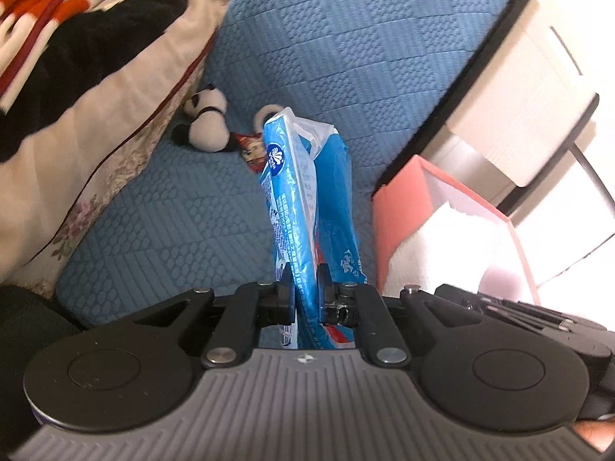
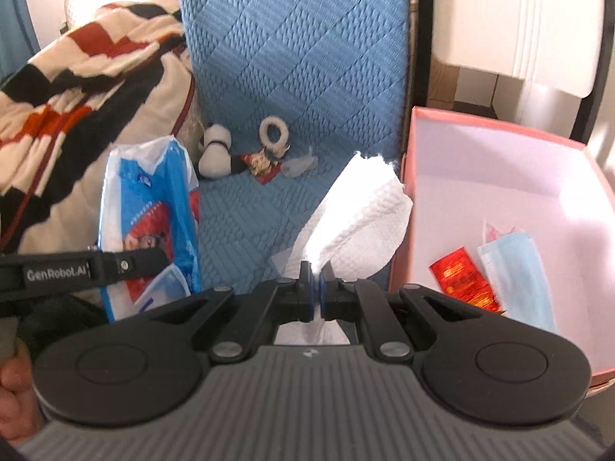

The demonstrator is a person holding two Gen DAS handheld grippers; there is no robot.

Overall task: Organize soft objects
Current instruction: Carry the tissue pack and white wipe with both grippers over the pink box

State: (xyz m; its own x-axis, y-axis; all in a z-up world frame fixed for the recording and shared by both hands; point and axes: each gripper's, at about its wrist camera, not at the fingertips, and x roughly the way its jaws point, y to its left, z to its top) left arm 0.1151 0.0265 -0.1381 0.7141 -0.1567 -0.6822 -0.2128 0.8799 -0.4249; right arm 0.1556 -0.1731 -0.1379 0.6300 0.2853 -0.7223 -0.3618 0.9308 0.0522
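Left gripper [image 1: 305, 292] clamped on blue tissue pack [image 1: 307, 192], held upright above the blue quilted cover [image 1: 346, 38]. White flower-like logo on the pack, printed text too small to read. In the right view the left gripper's side reads "GenRobot.AI".

Right gripper [image 2: 317, 290] pinched tight on a white paper towel [image 2: 357, 215], fanned up just beside the pink box [image 2: 409, 192] wall. In the box — a light blue face mask [image 2: 519, 272] and a red packet [image 2: 463, 280], gold print on it unreadable.

On the cover, well behind: panda plush [image 2: 217, 153], white fluffy hair tie [image 2: 273, 130], small red printed pouch [image 2: 263, 167], crumpled clear wrapper [image 2: 300, 165]. Striped black-red-cream blanket [image 2: 77, 96] at left.
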